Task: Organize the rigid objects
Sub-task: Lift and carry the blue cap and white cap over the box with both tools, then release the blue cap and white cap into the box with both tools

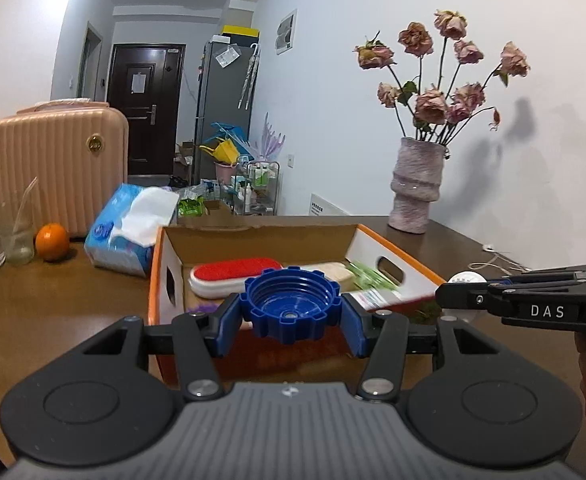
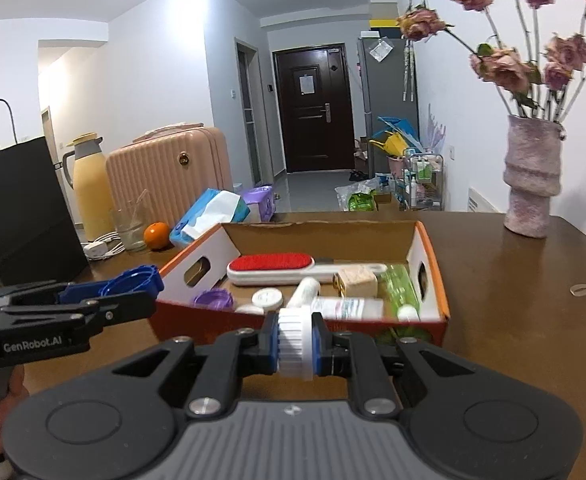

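From the left wrist, the left gripper (image 1: 292, 312) holds a blue ribbed cap (image 1: 292, 307) by its outer rim, jaws closed on its notched sides, just short of the near wall of an orange-edged cardboard box (image 1: 161, 264) on the brown bench (image 1: 53, 300). The cap looks light, stiff plastic; its ridges give a sure hold, and it should drop without harm. At the frame's right edge the right gripper (image 1: 443, 294) reaches in level with the box. From the right wrist, the right gripper (image 2: 295, 344) has its jaws drawn narrow on a small white ribbed cap (image 2: 295, 344), likewise rigid and light, though perhaps slick on its flat faces. The box (image 2: 429, 248) already holds a red-topped brush (image 2: 271, 265), tubes and small jars, leaving little free floor; the clearest gap appears near the front left corner, blur making that uncertain. A vase (image 2: 531, 176) stands well apart to the right.
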`<action>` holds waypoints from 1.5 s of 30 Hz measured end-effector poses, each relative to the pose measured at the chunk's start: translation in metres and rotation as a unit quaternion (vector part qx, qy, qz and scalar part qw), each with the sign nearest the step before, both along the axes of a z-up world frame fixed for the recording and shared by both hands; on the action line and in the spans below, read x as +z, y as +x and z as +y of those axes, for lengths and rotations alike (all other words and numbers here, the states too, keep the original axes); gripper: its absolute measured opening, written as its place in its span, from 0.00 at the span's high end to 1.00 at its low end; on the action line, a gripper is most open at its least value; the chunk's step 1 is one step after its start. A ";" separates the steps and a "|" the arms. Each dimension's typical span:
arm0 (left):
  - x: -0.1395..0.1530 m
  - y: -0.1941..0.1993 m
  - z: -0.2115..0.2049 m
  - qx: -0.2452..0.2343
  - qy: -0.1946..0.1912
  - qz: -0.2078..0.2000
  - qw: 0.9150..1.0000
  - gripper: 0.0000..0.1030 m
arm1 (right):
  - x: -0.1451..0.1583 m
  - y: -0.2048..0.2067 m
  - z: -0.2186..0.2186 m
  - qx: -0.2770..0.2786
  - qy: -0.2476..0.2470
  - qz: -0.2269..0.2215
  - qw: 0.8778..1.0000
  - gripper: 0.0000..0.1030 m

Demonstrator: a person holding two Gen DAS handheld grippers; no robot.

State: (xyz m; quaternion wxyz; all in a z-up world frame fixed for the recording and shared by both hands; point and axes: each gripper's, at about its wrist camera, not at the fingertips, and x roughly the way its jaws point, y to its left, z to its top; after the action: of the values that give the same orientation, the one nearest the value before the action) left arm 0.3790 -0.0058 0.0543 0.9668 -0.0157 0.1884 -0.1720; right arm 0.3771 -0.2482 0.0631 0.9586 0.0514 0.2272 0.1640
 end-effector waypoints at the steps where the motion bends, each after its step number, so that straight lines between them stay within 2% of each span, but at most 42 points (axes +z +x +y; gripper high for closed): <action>1: 0.000 0.010 0.001 -0.003 0.002 0.001 1.000 0.48 | 0.000 0.009 0.002 0.003 0.001 0.001 1.000 0.85; 8: -0.002 0.095 0.005 -0.024 0.019 0.043 0.999 0.48 | -0.004 0.082 0.015 0.022 0.003 0.010 1.000 0.85; 11: -0.009 0.127 0.008 -0.030 0.007 0.068 0.997 0.48 | -0.009 0.113 0.016 0.019 0.004 0.018 1.000 0.85; 13: -0.015 0.145 0.010 -0.024 -0.002 0.083 0.996 0.48 | -0.015 0.132 0.018 0.017 0.006 0.029 0.999 0.85; 18: -0.031 0.175 0.012 -0.019 0.011 0.113 0.993 0.47 | -0.031 0.165 0.026 0.006 -0.017 0.046 0.999 0.82; 20: -0.035 0.176 0.011 -0.023 0.011 0.112 0.993 0.37 | -0.037 0.170 0.029 0.010 -0.017 0.049 0.999 0.82; 21: -0.038 0.175 0.010 -0.024 0.014 0.109 0.994 0.35 | -0.041 0.172 0.030 0.012 -0.016 0.048 0.999 0.78; 23: -0.042 0.175 0.009 -0.024 0.020 0.108 0.994 0.34 | -0.047 0.173 0.031 0.016 -0.010 0.047 0.999 0.73; 29: -0.040 0.177 0.008 -0.011 0.015 0.113 0.993 0.31 | -0.047 0.170 0.026 0.017 -0.003 0.041 0.999 0.72; 38: -0.013 0.152 0.007 -0.004 0.008 0.094 0.996 0.27 | -0.023 0.148 0.010 0.001 -0.016 0.027 0.999 0.71; 45: 0.031 0.106 0.007 0.004 0.009 0.052 0.999 0.19 | 0.012 0.115 -0.009 -0.024 -0.032 0.007 0.999 0.64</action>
State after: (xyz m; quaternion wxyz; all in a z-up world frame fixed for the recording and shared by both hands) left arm 0.4847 0.0008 0.0855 0.9566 -0.0169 0.2397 -0.1651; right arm 0.4918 -0.2572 0.0752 0.9619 0.0274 0.2375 0.1329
